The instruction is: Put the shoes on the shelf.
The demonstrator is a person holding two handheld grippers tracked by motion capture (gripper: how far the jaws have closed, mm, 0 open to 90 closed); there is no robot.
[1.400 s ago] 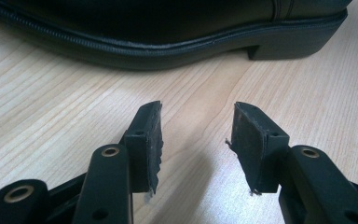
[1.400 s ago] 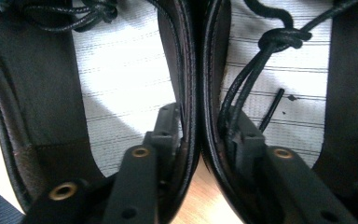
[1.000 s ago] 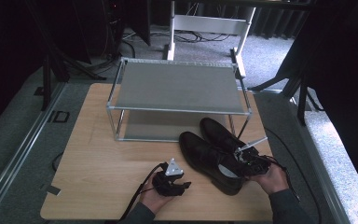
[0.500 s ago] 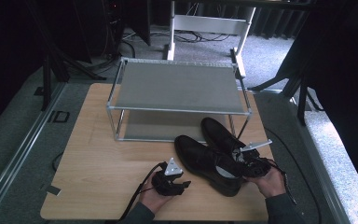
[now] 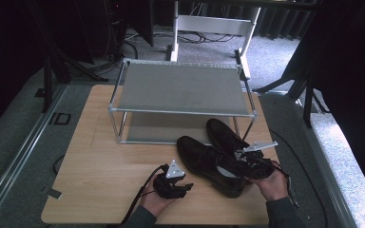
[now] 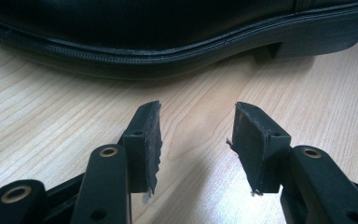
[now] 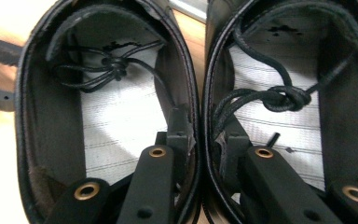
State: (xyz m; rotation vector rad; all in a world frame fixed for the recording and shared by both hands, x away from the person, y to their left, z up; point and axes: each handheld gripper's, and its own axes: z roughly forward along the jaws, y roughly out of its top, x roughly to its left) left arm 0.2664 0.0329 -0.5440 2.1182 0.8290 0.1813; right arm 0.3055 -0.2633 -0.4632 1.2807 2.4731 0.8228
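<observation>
Both shoes (image 5: 214,156) have slid a little away from the rack (image 5: 180,90) toward the person's edge of the surface (image 5: 100,156) since the earlier frames, drawn along by the right gripper (image 5: 253,164), while the left gripper (image 5: 171,185) has barely shifted. In the right gripper view the fingers (image 7: 179,130) sit one inside each shoe, narrowed on the two inner walls pressed together between them, so the pair is held as one. The near shoe (image 7: 112,112) and the far shoe (image 7: 289,102) lie side by side with their laces tucked inside. In the left gripper view the left fingers (image 6: 147,135) stand wide apart and hold nothing, just beside the sole of the near shoe.

My judgement: the pair is gathered and gripped, which is the first part of the work. Both rack shelves are bare, with the shoes in front of the rack near its right corner, so lifting and setting them on a shelf is all yet to do.
</observation>
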